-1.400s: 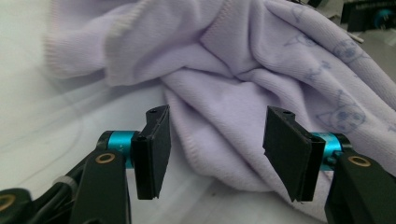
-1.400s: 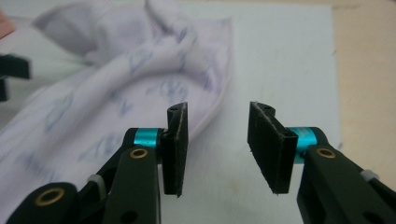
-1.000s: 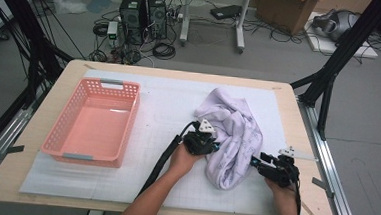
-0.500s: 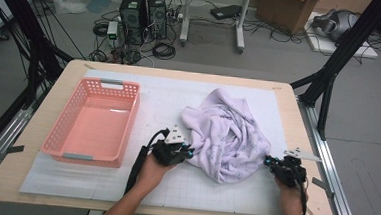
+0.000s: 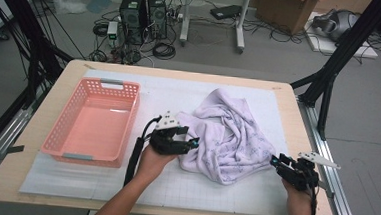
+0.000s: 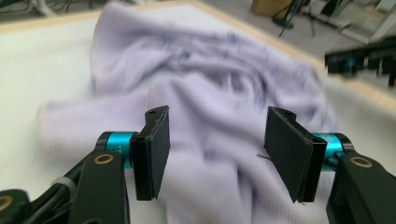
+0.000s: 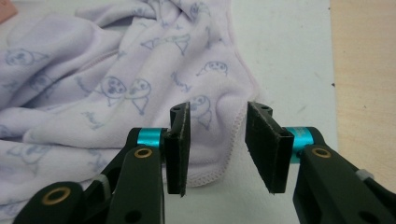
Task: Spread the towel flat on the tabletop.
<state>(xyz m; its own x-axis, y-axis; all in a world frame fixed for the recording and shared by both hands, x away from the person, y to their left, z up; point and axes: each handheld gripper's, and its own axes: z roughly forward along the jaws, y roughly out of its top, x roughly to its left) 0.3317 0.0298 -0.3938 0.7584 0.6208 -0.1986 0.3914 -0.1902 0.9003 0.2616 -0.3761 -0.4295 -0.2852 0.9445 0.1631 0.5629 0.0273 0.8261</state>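
A pale lilac cloth (image 5: 232, 135) printed with small figures lies crumpled on the white mat, right of the middle. My left gripper (image 5: 192, 143) sits at the cloth's left edge. In the left gripper view its jaws have just been opening, and the left gripper (image 6: 218, 116) stands open with the cloth (image 6: 210, 88) lying beyond it, not pinched. My right gripper (image 5: 275, 162) is at the cloth's lower right corner. Its jaws have also just been opening, and the right gripper (image 7: 218, 109) is open over the stitched hem of the cloth (image 7: 116, 79), not pressing it.
An empty pink plastic basket (image 5: 127, 118) stands on the left of the mat (image 5: 174, 91). The wooden table edge (image 5: 307, 129) runs close to my right hand. Computers, cables and boxes lie on the floor beyond the table.
The cloth was bunched between the grippers and has been drawn out wider. My left hand moved left, my right slightly right. Both pairs of jaws were shut on the cloth and have let go.
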